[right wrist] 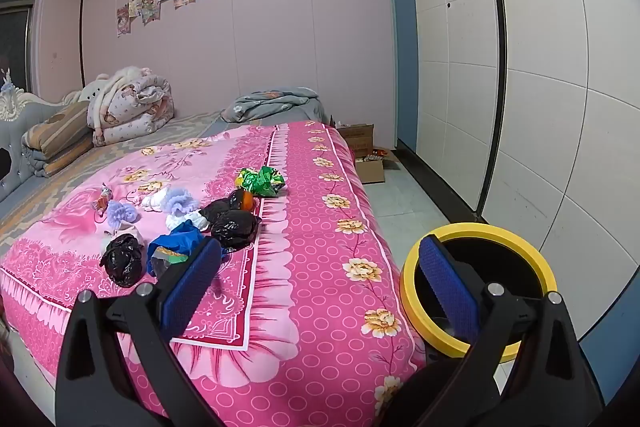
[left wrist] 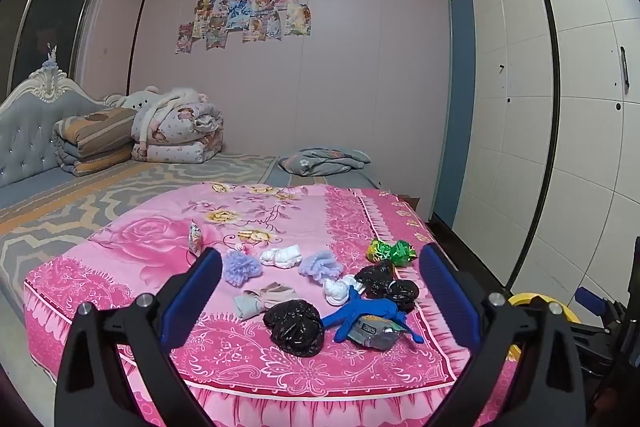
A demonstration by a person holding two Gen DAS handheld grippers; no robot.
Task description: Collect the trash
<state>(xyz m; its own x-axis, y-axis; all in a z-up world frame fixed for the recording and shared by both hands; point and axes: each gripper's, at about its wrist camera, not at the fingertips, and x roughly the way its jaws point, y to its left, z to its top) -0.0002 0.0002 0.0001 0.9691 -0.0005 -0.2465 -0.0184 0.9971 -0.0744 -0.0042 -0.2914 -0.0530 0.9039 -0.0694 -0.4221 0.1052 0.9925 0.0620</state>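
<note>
Two claws, both spread as wide as they go, nothing between the pads of either. My left claw [left wrist: 320, 283] looks level-ish across the bed's near corner, and the litter sits straight ahead inside its span: a crumpled black bag [left wrist: 295, 327] nearest, a blue glove [left wrist: 362, 313] lying over a grey wrapper [left wrist: 372, 333] just right of it, two more black bags [left wrist: 386, 285] behind, then the green foil wrapper [left wrist: 392, 251] farthest right. Socks and lilac puffs lie mixed in, so I judge those not trash. My right claw [right wrist: 320, 287] hangs off the bed's corner; the same pile lies ahead and to its left, past the left pad, while the yellow-rimmed bin [right wrist: 532, 255] stands on the floor close by, behind the right pad. Left is the nearer hand for the front black bag, I reckon; right is nearer the bin. Glove's long axis runs across my left view. Room: pink bedspread [left wrist: 120, 291] soft, edge drops close below the pile; clear floor between bed and wardrobe [right wrist: 540, 87].
</note>
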